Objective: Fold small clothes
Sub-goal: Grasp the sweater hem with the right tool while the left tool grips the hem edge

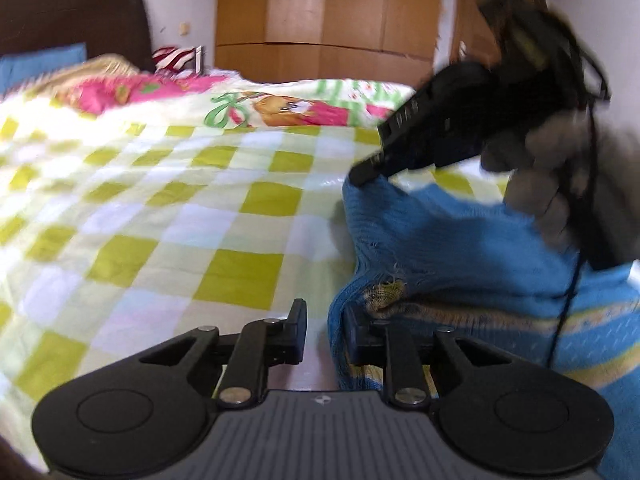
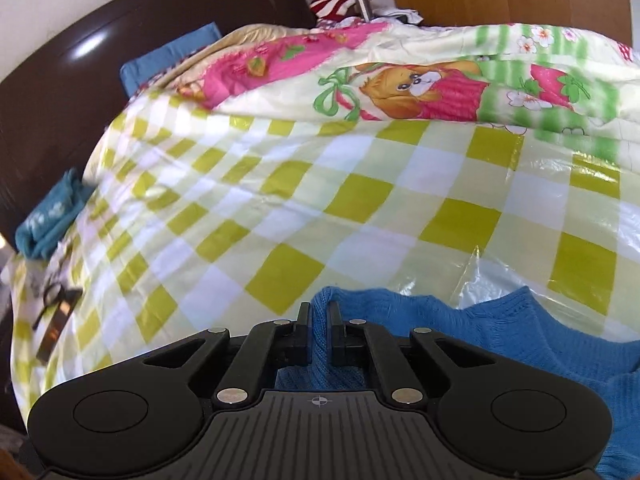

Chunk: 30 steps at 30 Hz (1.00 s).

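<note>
Knitwear is the matter in hand: a small blue ribbed knitted sweater with yellow bands (image 1: 460, 248) is held up by one edge over the bed's glossy green-and-white checked cover (image 1: 168, 200), probably so it can be spread flat for folding. The black right gripper (image 2: 319, 338) is clamped tight on a soft fold of its upper edge. On the left gripper (image 1: 326, 334) a gap is seen between the jaws; the hem is bunched at one finger (image 1: 354, 336), and no pinch is shown. A frayed hole is visible near the hem.
</note>
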Available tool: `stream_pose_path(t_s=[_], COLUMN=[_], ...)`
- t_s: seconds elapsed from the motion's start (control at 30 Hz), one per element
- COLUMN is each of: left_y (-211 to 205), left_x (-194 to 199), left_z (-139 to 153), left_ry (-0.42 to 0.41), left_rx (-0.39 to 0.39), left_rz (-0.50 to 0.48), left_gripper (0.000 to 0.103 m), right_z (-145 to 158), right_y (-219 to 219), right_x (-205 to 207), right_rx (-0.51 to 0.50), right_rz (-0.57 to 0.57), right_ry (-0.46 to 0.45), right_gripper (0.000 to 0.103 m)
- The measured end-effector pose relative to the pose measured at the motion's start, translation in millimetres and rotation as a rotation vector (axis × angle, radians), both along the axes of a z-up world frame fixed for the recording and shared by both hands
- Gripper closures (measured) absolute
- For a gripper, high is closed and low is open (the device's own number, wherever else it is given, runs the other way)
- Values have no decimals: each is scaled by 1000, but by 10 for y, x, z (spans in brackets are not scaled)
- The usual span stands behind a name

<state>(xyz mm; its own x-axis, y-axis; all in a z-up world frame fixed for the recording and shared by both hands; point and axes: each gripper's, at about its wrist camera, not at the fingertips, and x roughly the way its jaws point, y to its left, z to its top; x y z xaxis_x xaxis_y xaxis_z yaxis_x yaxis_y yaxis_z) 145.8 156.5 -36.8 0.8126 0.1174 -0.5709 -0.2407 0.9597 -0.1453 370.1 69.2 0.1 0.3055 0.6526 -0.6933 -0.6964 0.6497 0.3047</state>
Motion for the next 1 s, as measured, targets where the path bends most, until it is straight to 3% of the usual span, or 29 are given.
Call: stream_pose_path(t_s=[0.07,0.17,0.27,0.4,0.47,0.6,0.67,0.73,0.8,0.9,1.0], left_y=[103,163,53,-242,-388,-292,-134,-49,-68,-153,-255], left_x=[-4,-15,-69,-13,124,434,463,421,389,369,366], left_z=[-58,-97,33,183,162,-35,-113,-86,-42,-18,-8], left_ry=[22,40,-17,-78,-79,51,108,112,109,111,109], left_rx=[-68,-73,1,135,220,219,166,120,125,152,186], left_rz=[50,102,82,-40,-75,-40,-3,20,30,29,24], left_gripper=[66,66,60,36,35,35,34,33,33,33,33], right_z=[-150,-286,-200,7,91,95,31,-35,-75,-96,-64], right_y=[66,106,72,-65,-208,-617,-881,-1193,-1555,-2135,-2568], right_x=[37,-1,-56,-194,-336,-654,-738,-759,-739,-778,-907], right_rx=[-42,-67,-31,-12,13,49,12,-36,-66,-41,3], right_rz=[4,-27,-30,-62,-100,-152,-202,-278,-372,-538,-623], right_ry=[30,7,-23,-113,-155,-167,-181,-204,-201,-165,-153], right_gripper=[97,91,91,90,90,87,87,87,85,85,85])
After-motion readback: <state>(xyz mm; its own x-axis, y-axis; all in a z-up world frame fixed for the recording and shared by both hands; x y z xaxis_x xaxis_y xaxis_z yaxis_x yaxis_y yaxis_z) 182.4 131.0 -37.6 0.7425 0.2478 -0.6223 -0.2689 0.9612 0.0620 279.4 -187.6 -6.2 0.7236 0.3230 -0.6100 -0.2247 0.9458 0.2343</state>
